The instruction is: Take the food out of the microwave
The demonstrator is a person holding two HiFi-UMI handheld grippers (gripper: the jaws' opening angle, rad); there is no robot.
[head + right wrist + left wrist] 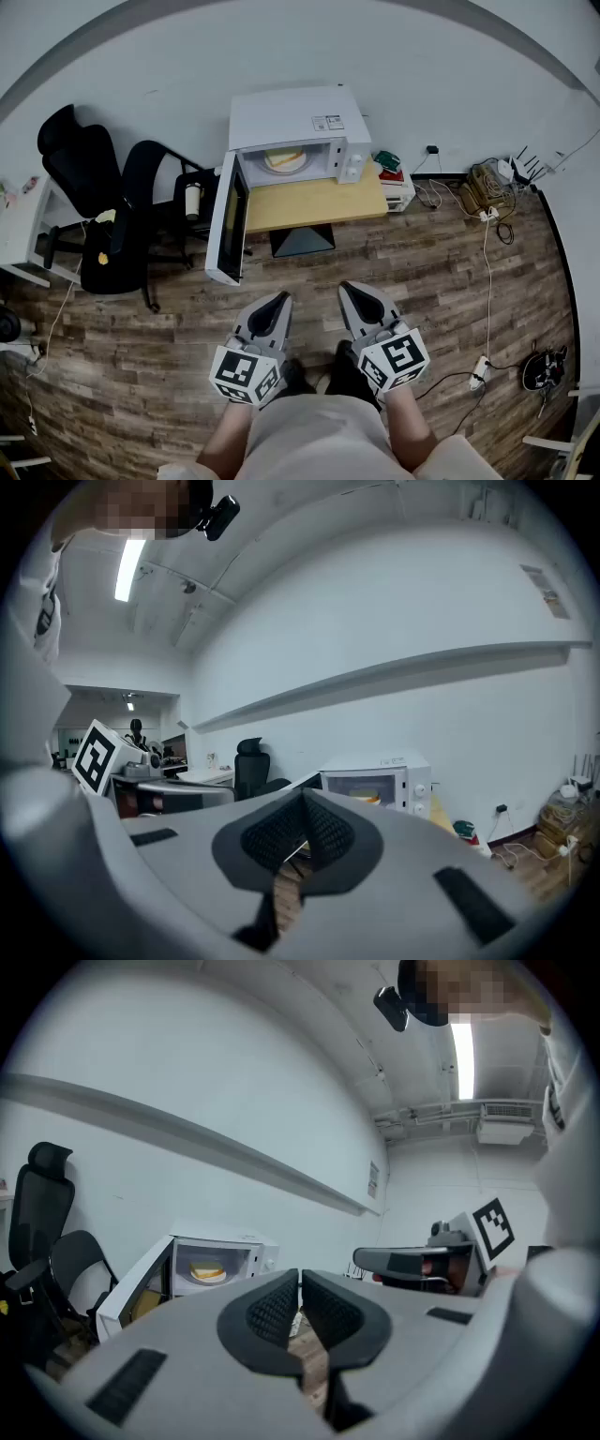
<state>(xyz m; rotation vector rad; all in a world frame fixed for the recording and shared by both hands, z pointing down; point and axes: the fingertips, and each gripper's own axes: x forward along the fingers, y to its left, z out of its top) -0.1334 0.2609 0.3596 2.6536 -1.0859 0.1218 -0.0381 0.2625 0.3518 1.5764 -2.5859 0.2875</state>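
Far left, two black chairs point(94, 202), out of the way. Next, the door point(228, 220), swung wide open to the left. Behind it, the microwave point(291, 117), up on a low table point(319, 204) by the wall. Inside, in the middle, the food point(284, 159).

Probably light and soft, like cake or bread, so easy to squash. Maybe hot too. Best not to pinch the soft part. Under it, a pale ring, maybe a plate point(281, 169); too small to tell for sure. Better to grab that by the near edge. Likely hard, smooth and slippery there, so a firm hold, kept level, no tipping.

Round, flat and low. Yellow on top, pale around the rim. Also seen, very small, through the open front in the left gripper view point(208, 1271).

Nearer, low in the head view, the left gripper point(279, 300): jaws pressed together, nothing between them. Just to the right, the right gripper point(353, 291): jaws together as well, pinching nothing. Both over the wood floor point(450, 281), well apart from the microwave, pointing toward it. Need to spread wide before reaching in.
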